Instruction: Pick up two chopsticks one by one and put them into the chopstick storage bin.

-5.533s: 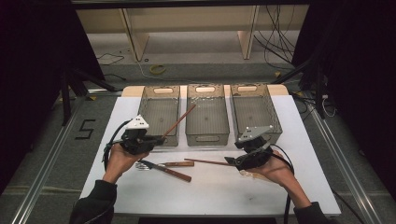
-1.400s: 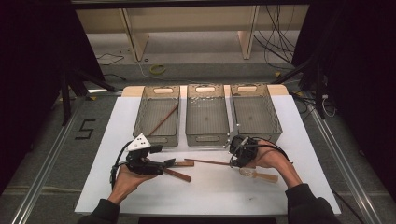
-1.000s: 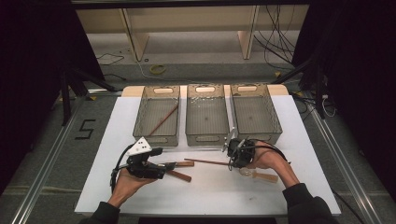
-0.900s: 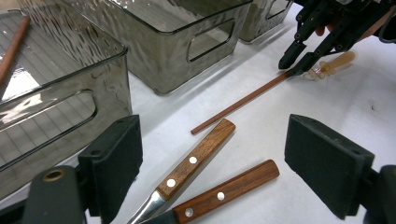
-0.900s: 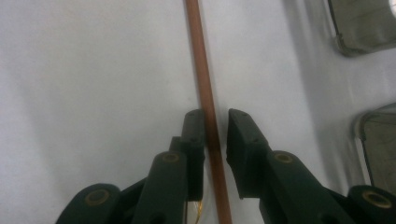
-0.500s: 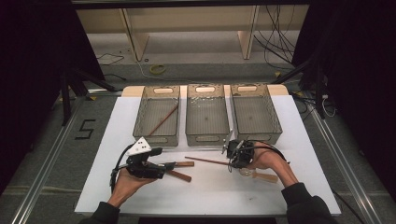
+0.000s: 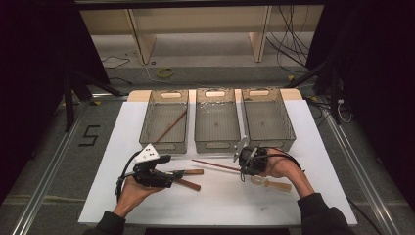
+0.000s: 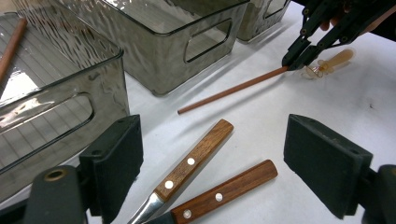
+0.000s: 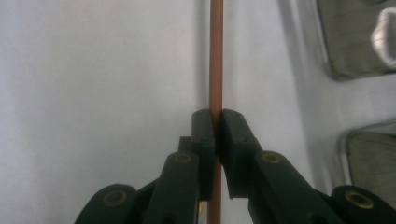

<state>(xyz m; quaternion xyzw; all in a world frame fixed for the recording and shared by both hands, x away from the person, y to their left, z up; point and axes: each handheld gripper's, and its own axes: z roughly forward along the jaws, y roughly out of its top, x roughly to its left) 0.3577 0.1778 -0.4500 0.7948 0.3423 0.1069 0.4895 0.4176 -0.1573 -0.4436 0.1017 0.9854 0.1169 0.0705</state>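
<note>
A thin brown chopstick (image 7: 215,165) lies on the white table (image 7: 220,205) in front of the bins. My right gripper (image 7: 243,171) is shut on its right end; the stick (image 9: 216,56) runs straight out between the closed pads (image 9: 204,128). From the left gripper view the right gripper (image 8: 299,53) pinches the chopstick (image 8: 233,88) at its tip. My left gripper (image 7: 169,177) stands open and low over two wooden-handled utensils (image 7: 188,178). Their handles (image 8: 196,158) lie between its pads (image 8: 114,168) without touching them.
Three clear bins stand in a row at the back: the left bin (image 7: 165,142) holds another chopstick (image 7: 171,126), beside the middle bin (image 7: 217,142) and the right bin (image 7: 269,139). A clear-handled tool (image 7: 271,184) lies by my right hand.
The left gripper has left a chopstick in the left bin and come down to the wooden handles. The right gripper has turned left onto the chopstick's end. Over the last second little moved.
</note>
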